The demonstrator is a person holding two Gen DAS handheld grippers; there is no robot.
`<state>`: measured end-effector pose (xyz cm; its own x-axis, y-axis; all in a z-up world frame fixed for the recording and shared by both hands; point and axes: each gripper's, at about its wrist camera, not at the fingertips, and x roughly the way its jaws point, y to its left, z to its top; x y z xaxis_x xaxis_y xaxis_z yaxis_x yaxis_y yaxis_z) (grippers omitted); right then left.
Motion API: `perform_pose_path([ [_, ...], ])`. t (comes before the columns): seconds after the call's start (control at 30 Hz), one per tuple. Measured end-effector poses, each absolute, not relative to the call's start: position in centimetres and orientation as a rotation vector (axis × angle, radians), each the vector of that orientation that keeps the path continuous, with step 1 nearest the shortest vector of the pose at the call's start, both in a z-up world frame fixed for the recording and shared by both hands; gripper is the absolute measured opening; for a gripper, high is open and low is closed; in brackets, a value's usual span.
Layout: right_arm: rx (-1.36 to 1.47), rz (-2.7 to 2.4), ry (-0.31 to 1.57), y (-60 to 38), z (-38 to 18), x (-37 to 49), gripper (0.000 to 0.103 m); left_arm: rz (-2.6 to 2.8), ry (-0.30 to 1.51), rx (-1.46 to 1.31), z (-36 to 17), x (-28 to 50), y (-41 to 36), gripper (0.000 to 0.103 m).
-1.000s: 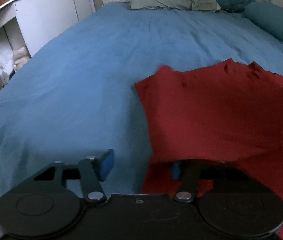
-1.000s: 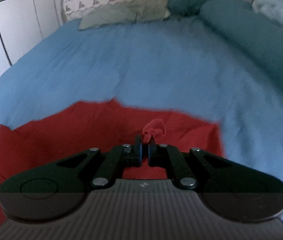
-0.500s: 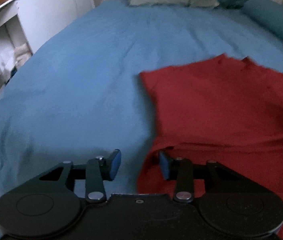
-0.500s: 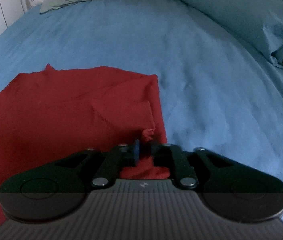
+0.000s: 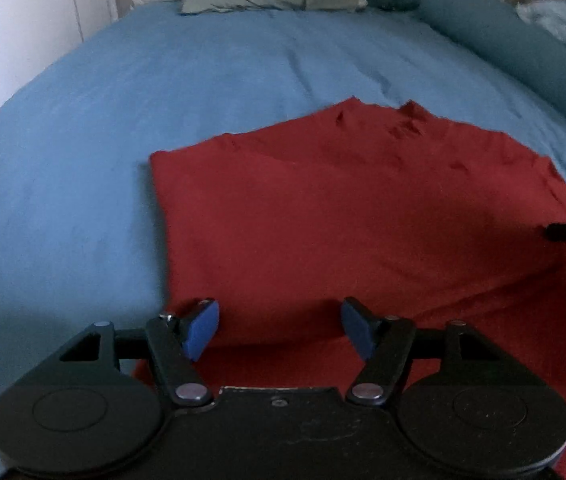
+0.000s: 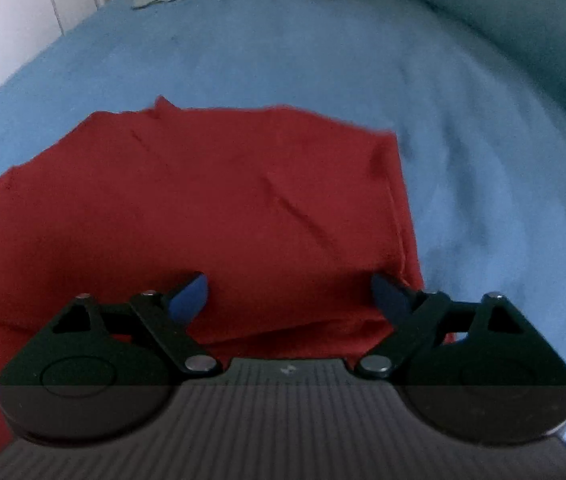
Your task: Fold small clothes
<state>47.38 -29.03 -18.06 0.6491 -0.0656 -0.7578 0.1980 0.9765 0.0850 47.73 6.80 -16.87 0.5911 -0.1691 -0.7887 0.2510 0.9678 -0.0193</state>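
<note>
On the blue bedsheet (image 5: 131, 128) lay the soft red cotton garment (image 5: 323, 208), folded over itself. Left tongs (image 5: 281, 326) were spreading apart above its near-left edge, nothing between the pads; a second ago they had stood narrower. Right tongs (image 6: 289, 294), earlier clamped on a red bunch, were opening wide over the near-right corner, gripping nothing. Light and limp, it would best be taken by its corners.
</note>
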Motion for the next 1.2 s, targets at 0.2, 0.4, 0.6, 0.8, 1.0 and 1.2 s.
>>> perform_pose_path([
  [0.2,0.133,-0.102,0.878,-29.7,-17.4,47.6,0.103,-0.205,0.908,0.072,-15.8,47.6,6.9,0.074],
  [0.4,0.149,-0.077,0.749,-30.2,-12.1,44.9,0.103,-0.142,0.797,0.041,-10.3,44.4,7.4,0.074],
  [0.6,0.099,0.0,0.638,-31.6,-4.6,38.2,0.103,-0.106,0.723,0.021,-4.0,38.0,8.6,0.076],
  [0.8,0.065,0.024,0.661,-32.3,-1.3,30.7,0.103,-0.098,0.716,-0.005,-2.7,30.5,10.4,0.091],
  [1.0,0.07,0.012,0.723,-31.9,-4.3,21.7,0.103,-0.099,0.752,-0.022,-6.4,23.5,12.8,0.091],
  [1.2,0.115,-0.021,0.743,-30.4,-10.8,15.4,0.103,-0.12,0.764,-0.072,-10.7,18.4,14.0,0.081],
])
